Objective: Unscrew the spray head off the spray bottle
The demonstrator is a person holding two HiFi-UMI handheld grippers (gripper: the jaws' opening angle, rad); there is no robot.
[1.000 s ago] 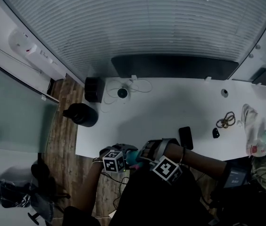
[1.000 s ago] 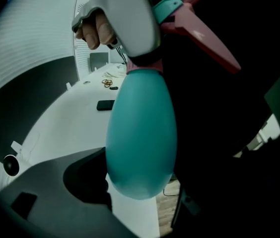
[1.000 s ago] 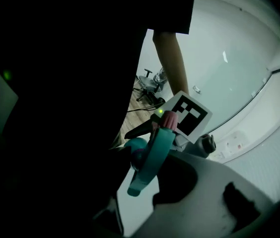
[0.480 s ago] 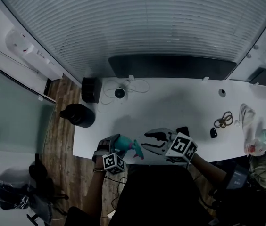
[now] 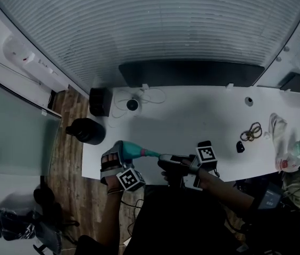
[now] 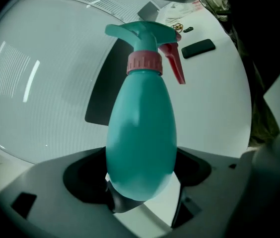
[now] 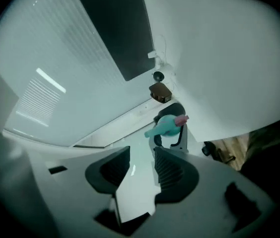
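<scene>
A teal spray bottle [image 6: 140, 133] with a pink collar [image 6: 144, 63], a teal spray head [image 6: 139, 31] and a red trigger [image 6: 175, 67] is clamped at its base by my left gripper [image 6: 140, 187]. In the head view the left gripper [image 5: 119, 158] holds the bottle [image 5: 134, 150] level at the table's front edge, its head pointing right. My right gripper [image 5: 166, 161] faces it from the right, close to the spray head but apart from it. In the right gripper view the jaws [image 7: 141, 165] stand open with nothing between them, and the bottle [image 7: 167, 124] shows ahead.
The white table [image 5: 192, 116] carries a small round device with a cable [image 5: 132, 104], a bunch of rings [image 5: 252, 133], a plastic bag [image 5: 291, 153] and a black phone [image 6: 197, 47]. A dark panel [image 5: 190, 73] runs along the back. A black box [image 5: 99, 101] and round black object [image 5: 86, 130] lie left.
The left gripper has raised the bottle and swung its head to the right. The right gripper has come apart from the left one and turned its jaws towards the spray head.
</scene>
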